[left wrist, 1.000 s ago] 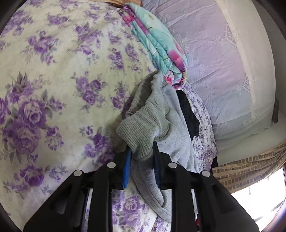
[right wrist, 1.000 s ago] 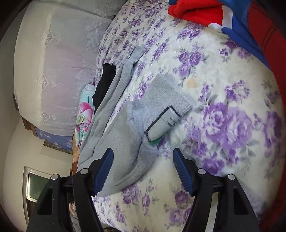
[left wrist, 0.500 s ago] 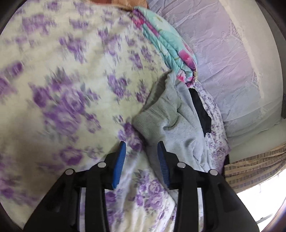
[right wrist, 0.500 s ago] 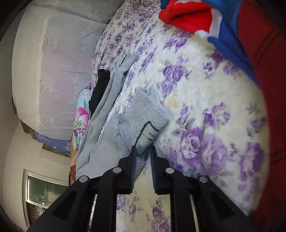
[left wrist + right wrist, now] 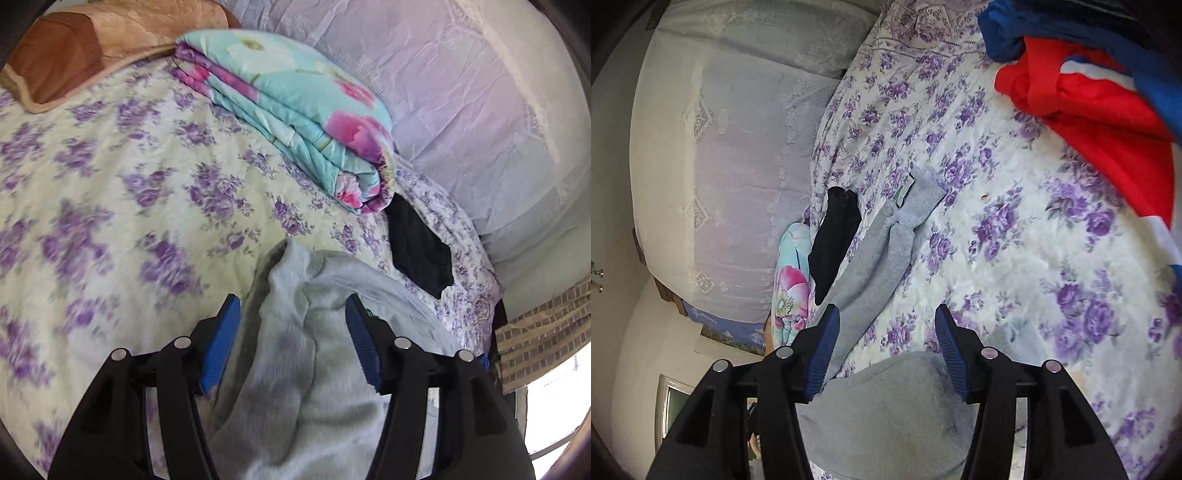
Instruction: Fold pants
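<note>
The grey pants (image 5: 295,369) are lying stretched along the floral bed (image 5: 110,206), one cuff (image 5: 921,201) resting flat toward twelve o'clock in the right view. The left gripper (image 5: 291,343) is hovering with its jaws spread wide over bunched fabric, gripping nothing. The right gripper (image 5: 886,350) is likewise gaping apart above a grey fold. A black garment (image 5: 834,240) is lying just beside the pants, a folded quilt (image 5: 295,125) beyond it, and red-and-blue clothing (image 5: 1089,85) is sitting at two o'clock.
</note>
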Available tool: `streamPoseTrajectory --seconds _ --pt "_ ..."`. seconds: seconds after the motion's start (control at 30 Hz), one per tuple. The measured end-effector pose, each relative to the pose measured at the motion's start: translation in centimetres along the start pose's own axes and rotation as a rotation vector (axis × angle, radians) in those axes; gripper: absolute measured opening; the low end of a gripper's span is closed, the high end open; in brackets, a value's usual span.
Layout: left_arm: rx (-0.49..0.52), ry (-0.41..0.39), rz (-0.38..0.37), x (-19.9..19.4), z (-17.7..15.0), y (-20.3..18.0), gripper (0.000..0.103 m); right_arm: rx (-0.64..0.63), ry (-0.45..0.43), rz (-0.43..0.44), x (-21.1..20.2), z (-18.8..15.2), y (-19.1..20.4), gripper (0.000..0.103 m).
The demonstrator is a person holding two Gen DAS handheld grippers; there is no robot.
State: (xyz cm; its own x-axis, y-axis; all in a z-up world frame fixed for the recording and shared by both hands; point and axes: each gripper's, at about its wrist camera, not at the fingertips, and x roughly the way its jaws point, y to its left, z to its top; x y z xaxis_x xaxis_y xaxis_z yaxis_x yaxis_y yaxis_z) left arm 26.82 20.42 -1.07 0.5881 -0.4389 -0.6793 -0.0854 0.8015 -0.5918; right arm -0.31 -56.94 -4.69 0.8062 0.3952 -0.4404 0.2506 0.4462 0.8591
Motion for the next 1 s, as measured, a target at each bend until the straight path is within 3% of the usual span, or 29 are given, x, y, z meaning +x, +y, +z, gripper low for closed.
streamPoseTrajectory --seconds 0.33,0.43,0.53,0.63,0.73,1.0 --pt "0.015 0.044 0.058 5.1 3.1 -1.6 0.052 -0.022 0.0 -0.062 3.6 3.2 0.8 0.058" --pt "0.009 0.072 0.068 6.3 3.5 -1.9 0.041 -0.012 -0.013 -0.059 4.5 4.8 1.0 0.058" --pt "0.014 0.072 0.095 6.7 3.6 -1.9 0.02 -0.027 -0.014 -0.061 5.8 6.5 1.6 0.058" --pt "-0.019 0.07 0.055 6.3 3.6 -1.1 0.009 -0.045 -0.02 -0.062 7.2 8.4 2.3 0.058" --pt "-0.053 0.062 0.02 5.8 3.4 -0.5 0.009 -0.058 -0.034 -0.081 8.6 10.4 2.5 0.058" --pt "-0.078 0.069 0.049 6.6 3.6 -0.5 0.009 -0.068 0.027 -0.196 14.2 15.7 1.1 0.058"
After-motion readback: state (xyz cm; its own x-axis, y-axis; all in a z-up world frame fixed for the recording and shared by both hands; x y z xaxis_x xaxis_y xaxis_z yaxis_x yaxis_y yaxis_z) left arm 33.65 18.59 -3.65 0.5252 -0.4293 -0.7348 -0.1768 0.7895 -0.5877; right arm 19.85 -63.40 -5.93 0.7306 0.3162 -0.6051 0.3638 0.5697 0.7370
